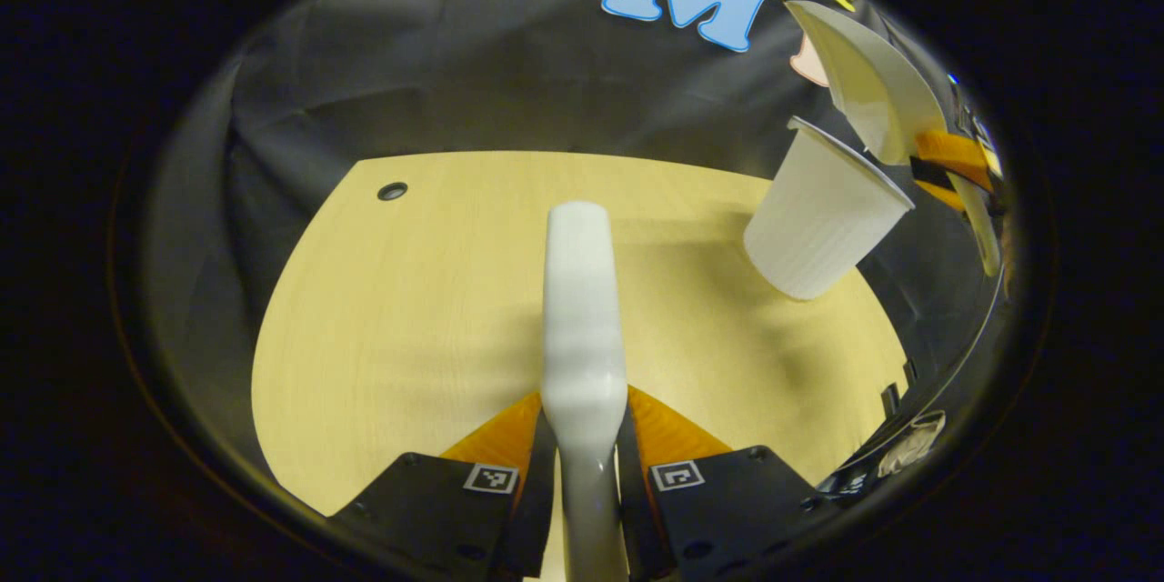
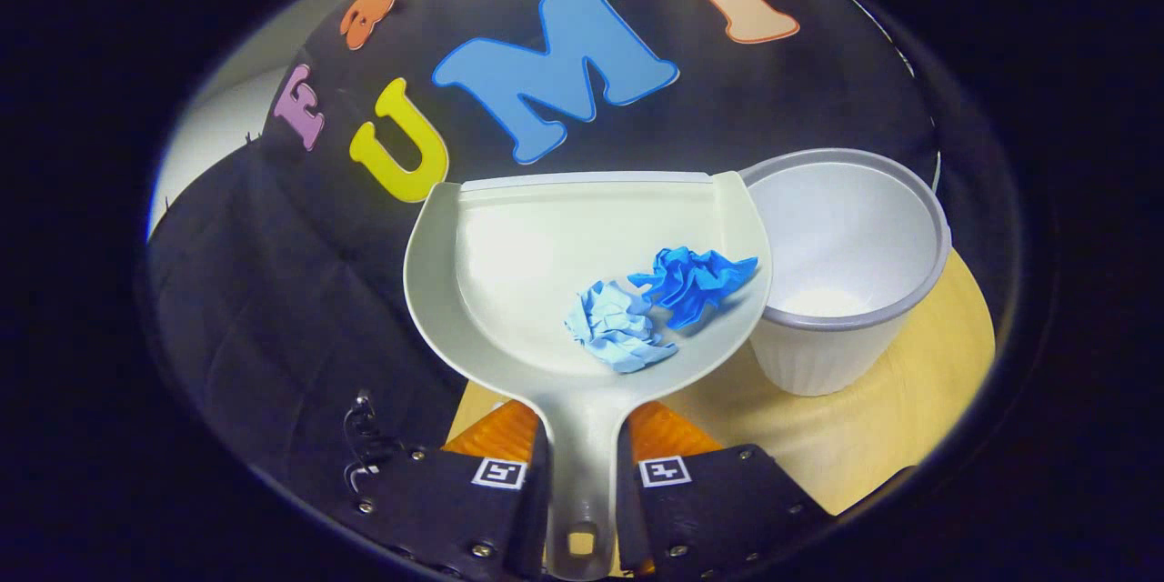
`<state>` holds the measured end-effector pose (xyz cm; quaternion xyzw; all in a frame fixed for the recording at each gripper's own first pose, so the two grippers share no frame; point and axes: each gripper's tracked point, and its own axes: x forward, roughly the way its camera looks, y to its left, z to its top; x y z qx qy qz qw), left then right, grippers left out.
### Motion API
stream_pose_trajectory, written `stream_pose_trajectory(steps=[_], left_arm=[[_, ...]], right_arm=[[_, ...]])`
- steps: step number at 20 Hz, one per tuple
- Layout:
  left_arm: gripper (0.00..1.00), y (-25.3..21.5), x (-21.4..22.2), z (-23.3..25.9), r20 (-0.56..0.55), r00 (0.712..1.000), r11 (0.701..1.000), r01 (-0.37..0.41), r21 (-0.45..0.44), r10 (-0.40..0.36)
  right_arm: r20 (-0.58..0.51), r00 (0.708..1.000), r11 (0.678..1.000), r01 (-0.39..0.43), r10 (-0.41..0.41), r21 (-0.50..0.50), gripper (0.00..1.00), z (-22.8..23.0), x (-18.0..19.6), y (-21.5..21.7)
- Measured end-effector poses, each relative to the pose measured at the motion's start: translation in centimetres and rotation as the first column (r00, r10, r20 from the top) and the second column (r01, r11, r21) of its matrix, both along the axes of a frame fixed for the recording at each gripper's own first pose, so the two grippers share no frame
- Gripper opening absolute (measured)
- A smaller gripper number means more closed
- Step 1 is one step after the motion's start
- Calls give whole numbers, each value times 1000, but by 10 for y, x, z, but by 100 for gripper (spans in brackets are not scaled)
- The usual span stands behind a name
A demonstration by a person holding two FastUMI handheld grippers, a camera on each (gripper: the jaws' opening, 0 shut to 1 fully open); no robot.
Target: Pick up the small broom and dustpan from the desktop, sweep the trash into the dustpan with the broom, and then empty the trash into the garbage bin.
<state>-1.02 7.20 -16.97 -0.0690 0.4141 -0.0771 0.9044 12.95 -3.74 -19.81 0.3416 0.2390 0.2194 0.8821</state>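
My left gripper [image 1: 582, 407] is shut on the white broom [image 1: 582, 309], which points forward over the wooden desktop [image 1: 391, 318]. In the right gripper view my right gripper [image 2: 582, 423] is shut on the handle of the white dustpan [image 2: 509, 264], held raised and roughly level. Two crumpled paper balls lie in the pan, one light blue [image 2: 617, 327] and one dark blue [image 2: 693, 280], near its right side. The white garbage bin [image 2: 841, 273] stands just right of the pan, its rim touching or almost touching the pan's edge. In the left gripper view the dustpan [image 1: 868, 77] hovers above the bin [image 1: 818, 218] at the far right.
A small dark hole [image 1: 392, 192] sits in the desktop near its far left edge. The black cloth wall [image 1: 509, 82] closes off the back of the desk. The bin stands close to the desk's right edge [image 2: 946, 364].
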Motion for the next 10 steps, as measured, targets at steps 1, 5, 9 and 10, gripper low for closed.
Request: stream_pose_trajectory(steps=[1, 5, 9, 10], left_arm=[[39, -1, -1, 1, 0, 1000, 1000, -3, 1, 3], [39, -14, -9, 3, -10, 1000, 1000, -2, 3, 2], [39, -31, -16, 5, -7, 1000, 1000, 1, 5, -1], [39, -38, -18, 7, -6, 1000, 1000, 1, 3, -1]], right_arm=[[-10, 1000, 998, 16, -15, 61, 30, 6, -1, -3], [-61, 997, 949, 68, -51, 308, 30, 19, 7, -23], [-110, 993, 860, 83, -31, 504, 30, 23, 7, -35], [-120, 993, 827, 79, -14, 556, 30, 25, 7, -37]])
